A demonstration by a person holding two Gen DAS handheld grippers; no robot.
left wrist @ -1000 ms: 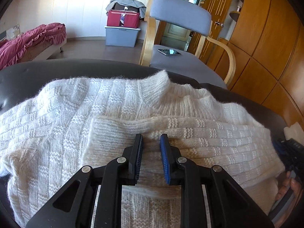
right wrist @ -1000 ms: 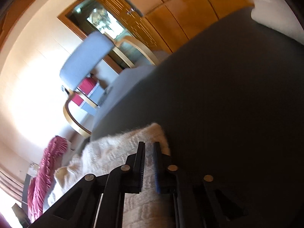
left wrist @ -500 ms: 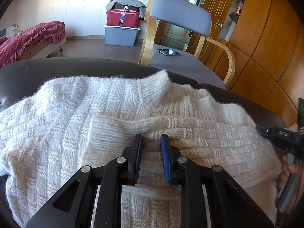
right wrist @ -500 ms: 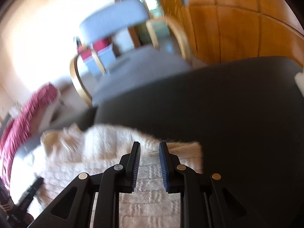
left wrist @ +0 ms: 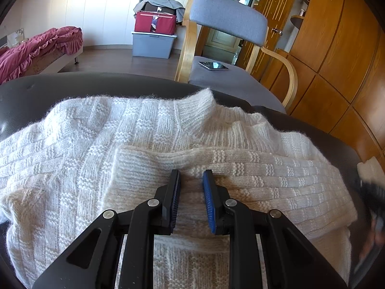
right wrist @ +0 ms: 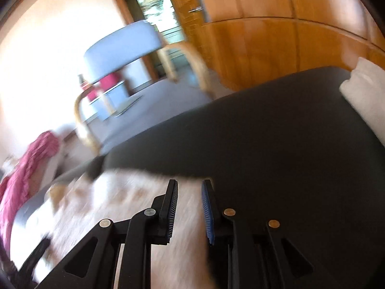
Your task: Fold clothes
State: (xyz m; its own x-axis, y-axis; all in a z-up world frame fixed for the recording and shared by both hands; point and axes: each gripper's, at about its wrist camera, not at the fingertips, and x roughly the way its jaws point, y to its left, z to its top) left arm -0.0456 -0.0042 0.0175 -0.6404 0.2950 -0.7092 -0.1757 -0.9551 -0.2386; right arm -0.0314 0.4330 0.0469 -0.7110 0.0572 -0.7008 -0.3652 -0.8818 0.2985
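A cream knitted sweater [left wrist: 144, 144] lies spread on a black padded surface [left wrist: 72, 84], collar at the far side. One sleeve [left wrist: 264, 175] is folded across its body. My left gripper [left wrist: 191, 175] hovers just over that sleeve, jaws a narrow gap apart with no fabric pinched between them. In the blurred right wrist view, my right gripper [right wrist: 189, 184] hangs above the sweater's [right wrist: 120, 192] right edge, also slightly open and empty. It shows as a dark blur [left wrist: 370, 192] at the right edge of the left wrist view.
A grey-cushioned wooden armchair [left wrist: 228, 16] with a phone [left wrist: 213, 65] on its seat stands beyond the surface. Wooden wardrobe doors [left wrist: 336, 48] line the right. A white folded item [right wrist: 365, 89] lies at the surface's right end. A bed with a pink cover [left wrist: 36, 45] is far left.
The right gripper's jaws have parted a little, and it has rolled and lifted off the sleeve edge. The left gripper and the sweater have stayed put.
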